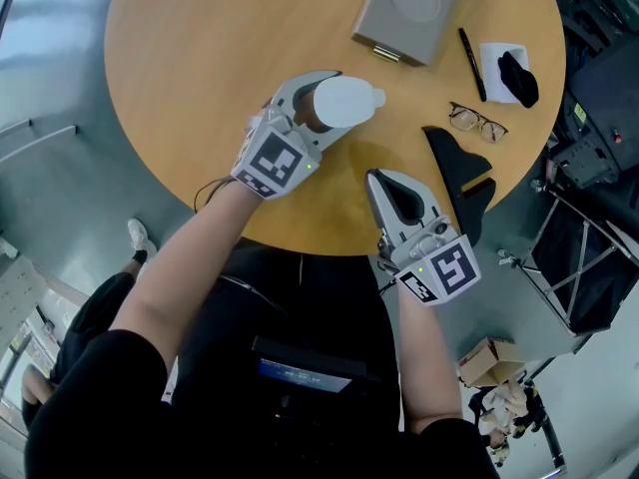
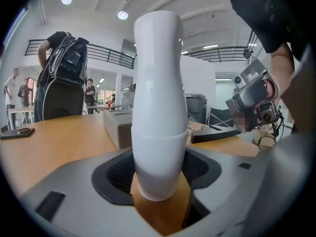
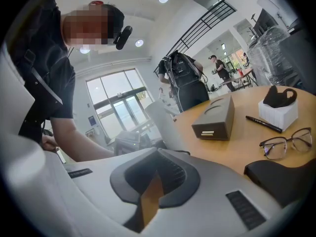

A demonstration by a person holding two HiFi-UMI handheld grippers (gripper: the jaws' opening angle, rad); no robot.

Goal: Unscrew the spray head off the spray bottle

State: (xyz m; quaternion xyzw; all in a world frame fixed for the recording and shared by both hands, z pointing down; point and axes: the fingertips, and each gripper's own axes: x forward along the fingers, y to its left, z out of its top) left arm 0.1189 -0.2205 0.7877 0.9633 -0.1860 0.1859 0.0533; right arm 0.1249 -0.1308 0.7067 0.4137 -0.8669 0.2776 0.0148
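Note:
A white spray bottle [image 1: 344, 101] stands upright on the round wooden table [image 1: 190, 68]. My left gripper [image 1: 324, 108] reaches in from the near left and is shut on the bottle's lower body; in the left gripper view the dark pads [image 2: 116, 174] sit against both sides of the bottle [image 2: 159, 107]. Its smooth white top rises above the jaws. My right gripper [image 1: 379, 180] hovers at the table's near edge, right of the bottle, shut with nothing in it. In the right gripper view the closed jaws [image 3: 153, 181] point past the bottle [image 3: 165, 120].
A grey box [image 1: 409, 8] lies at the far side. A black pen [image 1: 471, 63], glasses [image 1: 477, 121] and a white block with a black piece on it [image 1: 504, 68] lie at the right. A black wedge-shaped object [image 1: 459, 173] sits next to my right gripper.

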